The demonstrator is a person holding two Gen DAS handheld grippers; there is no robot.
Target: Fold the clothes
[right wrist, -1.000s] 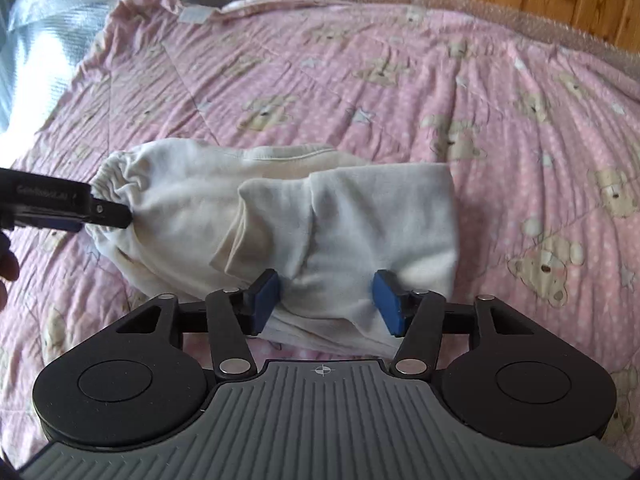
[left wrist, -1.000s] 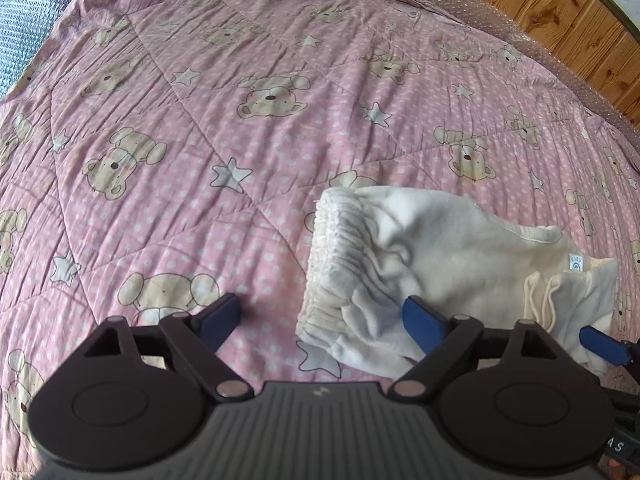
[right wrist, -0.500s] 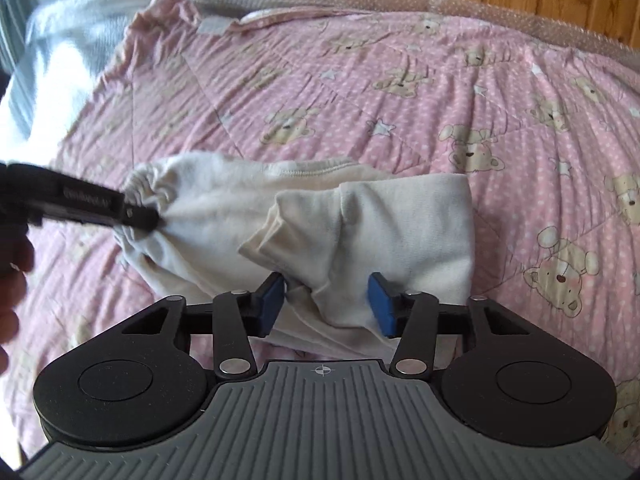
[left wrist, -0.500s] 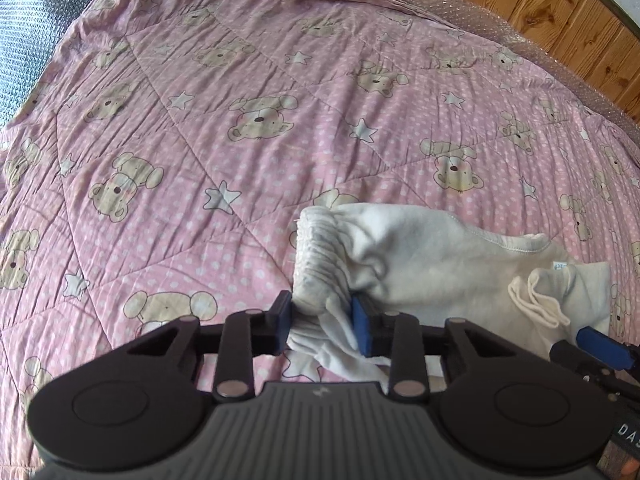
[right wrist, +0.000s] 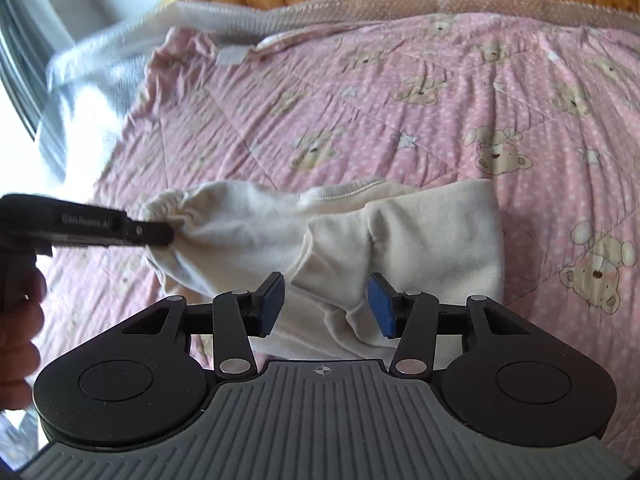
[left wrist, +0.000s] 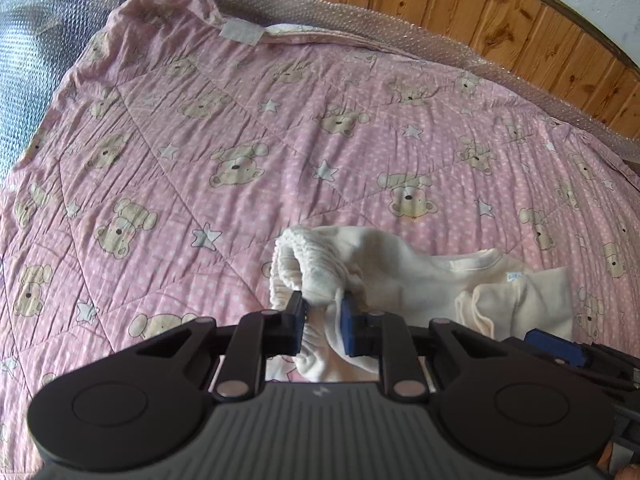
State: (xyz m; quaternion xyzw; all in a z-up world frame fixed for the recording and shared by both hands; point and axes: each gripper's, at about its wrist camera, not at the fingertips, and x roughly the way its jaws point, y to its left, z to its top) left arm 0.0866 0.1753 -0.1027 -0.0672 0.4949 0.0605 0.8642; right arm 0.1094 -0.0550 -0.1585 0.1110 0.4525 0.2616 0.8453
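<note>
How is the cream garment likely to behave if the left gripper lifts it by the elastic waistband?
Probably floppy: the cream garment already sags and creases around the left gripper. Its gathered waistband should give a bunched, fairly secure hold. The loosely folded end would likely unfold.

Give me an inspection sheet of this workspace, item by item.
Surface: pink quilt with bears and stars, creased, spread over the bed.
Job's things: cream garment, partly folded, its gathered elastic end lifted off the quilt.
Clutter: nothing seen.
Grippers: left claw shut on the garment's gathered end; right claw open, its fingers either side of a bunched fold at the near edge.
Cables: nothing seen.
Surroundings: bubble wrap along the quilt's far edge, wood-panelled wall behind; a hand holds the left gripper.
</note>
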